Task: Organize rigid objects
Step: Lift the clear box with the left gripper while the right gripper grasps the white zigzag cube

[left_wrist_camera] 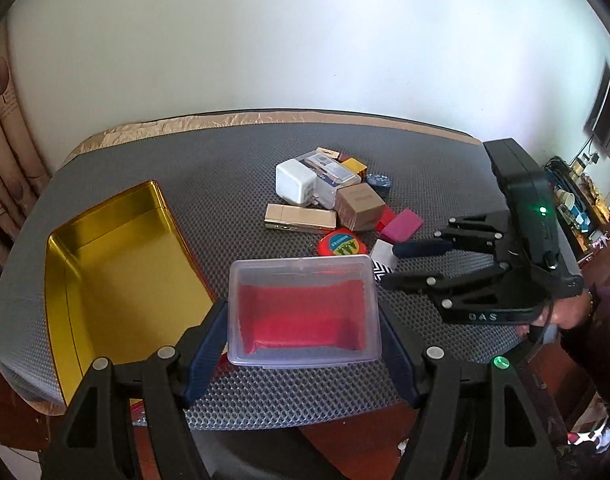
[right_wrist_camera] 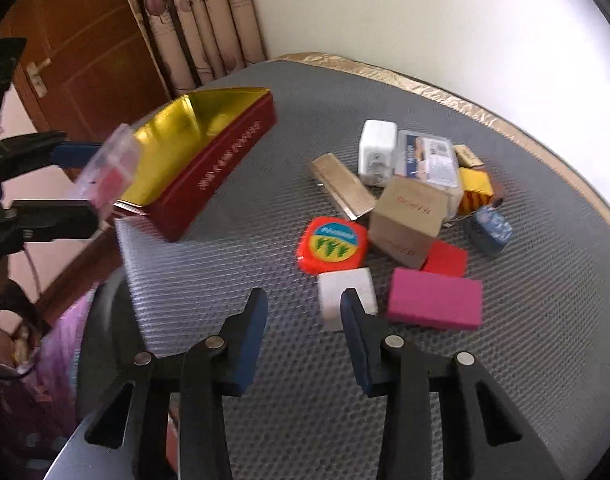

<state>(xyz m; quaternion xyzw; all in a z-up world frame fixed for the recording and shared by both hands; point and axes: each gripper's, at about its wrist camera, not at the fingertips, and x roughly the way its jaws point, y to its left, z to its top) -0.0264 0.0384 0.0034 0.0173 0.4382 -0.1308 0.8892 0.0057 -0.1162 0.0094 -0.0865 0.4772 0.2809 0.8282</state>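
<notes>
Grey mat [left_wrist_camera: 245,152] held unsorted pile; gold tin [left_wrist_camera: 105,264] empty. Left gripper [left_wrist_camera: 305,320] clamped clear box [left_wrist_camera: 305,308]; right gripper [right_wrist_camera: 305,316] wide, empty.

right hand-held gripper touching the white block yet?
Cannot tell. In the right wrist view, one fingertip of the right hand-held gripper overlaps the white block, which may just be occlusion; the left wrist view shows no clear gap.

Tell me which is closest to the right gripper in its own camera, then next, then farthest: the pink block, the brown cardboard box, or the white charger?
1. pink block, just right of the right gripper.
2. brown cardboard box, farther back, mid-pile.
3. white charger, at the pile's far end.
</notes>
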